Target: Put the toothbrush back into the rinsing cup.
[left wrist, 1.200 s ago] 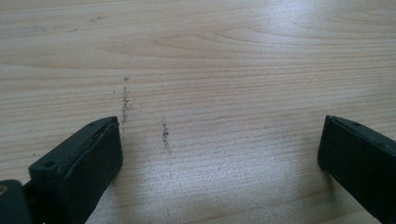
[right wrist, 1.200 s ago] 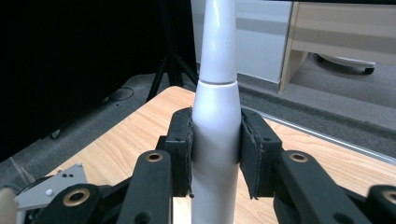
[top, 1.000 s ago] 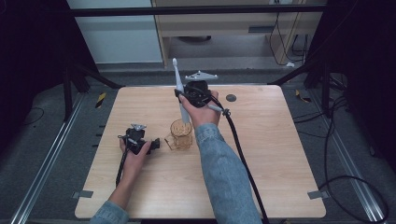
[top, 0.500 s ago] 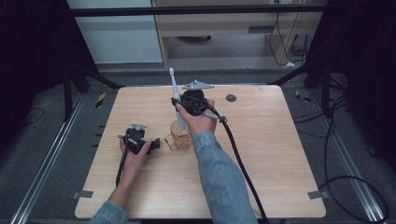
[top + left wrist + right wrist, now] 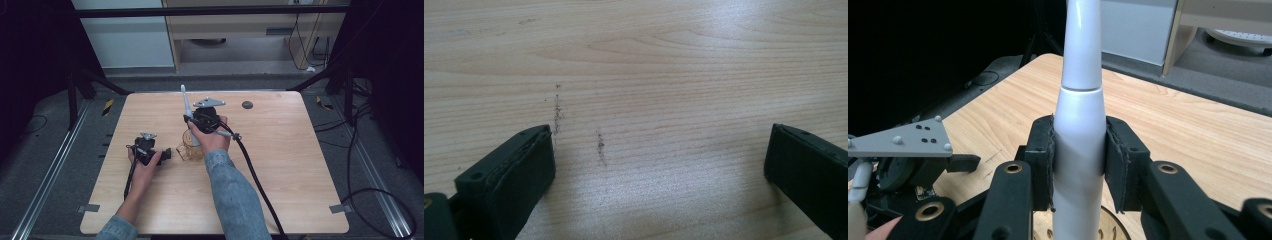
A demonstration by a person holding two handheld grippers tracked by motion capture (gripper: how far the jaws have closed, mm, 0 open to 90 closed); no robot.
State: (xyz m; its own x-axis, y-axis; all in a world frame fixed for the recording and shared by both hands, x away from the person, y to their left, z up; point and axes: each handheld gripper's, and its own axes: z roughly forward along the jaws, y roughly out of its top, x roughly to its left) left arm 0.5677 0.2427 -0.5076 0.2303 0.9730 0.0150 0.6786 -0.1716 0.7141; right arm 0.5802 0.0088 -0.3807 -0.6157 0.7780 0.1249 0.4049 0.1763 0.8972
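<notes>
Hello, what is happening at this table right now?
A person works at a wooden table with a claw in each hand. The right claw is shut on a white electric toothbrush, held upright directly over a clear glass cup, with its lower end at the cup's mouth. The left claw is open with nothing between its jaws, resting on the table just left of the cup.
</notes>
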